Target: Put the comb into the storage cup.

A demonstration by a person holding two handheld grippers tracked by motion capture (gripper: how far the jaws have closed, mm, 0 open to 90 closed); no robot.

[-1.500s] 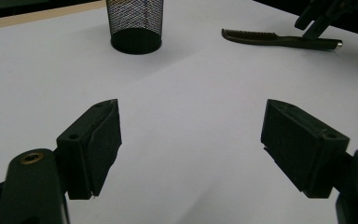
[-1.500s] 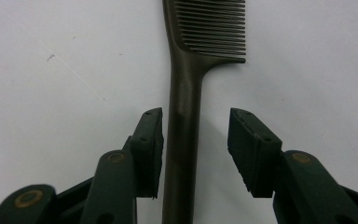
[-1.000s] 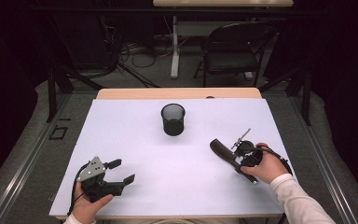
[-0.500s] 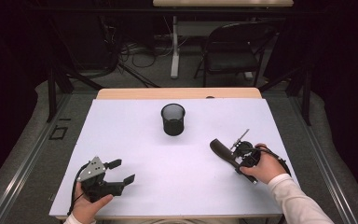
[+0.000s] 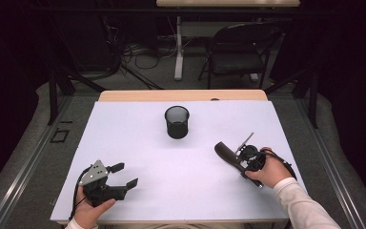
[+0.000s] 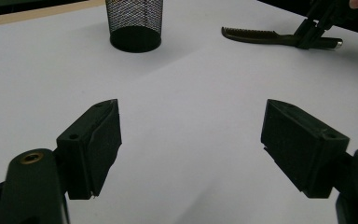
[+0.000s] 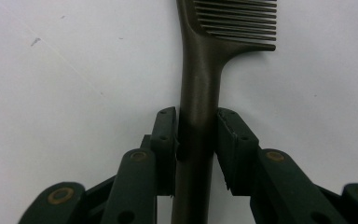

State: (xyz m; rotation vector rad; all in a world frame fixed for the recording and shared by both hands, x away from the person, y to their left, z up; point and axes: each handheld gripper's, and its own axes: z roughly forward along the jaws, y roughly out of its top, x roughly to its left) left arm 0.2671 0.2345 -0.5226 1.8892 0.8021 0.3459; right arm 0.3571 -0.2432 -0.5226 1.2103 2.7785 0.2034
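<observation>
A dark brown comb [image 5: 225,153] lies on the white table sheet at the right, teeth toward the table's middle. My right gripper [image 5: 240,164] straddles its handle. In the right gripper view the comb [image 7: 200,70] runs up between the two pads, which touch the handle on both sides; the jaws have just been closing on it. My left gripper [image 5: 126,174] rests near the front left edge, held by a hand. Its jaws stand wide apart with nothing between them [image 6: 191,109]. From there the comb [image 6: 256,35] and the right gripper [image 6: 319,23] show far off.
A black mesh cup [image 5: 177,122] stands upright at the middle back of the white sheet [image 5: 138,138], also in the left gripper view [image 6: 134,23]. Behind the table are a dark chair [image 5: 240,52], a desk leg and floor cables.
</observation>
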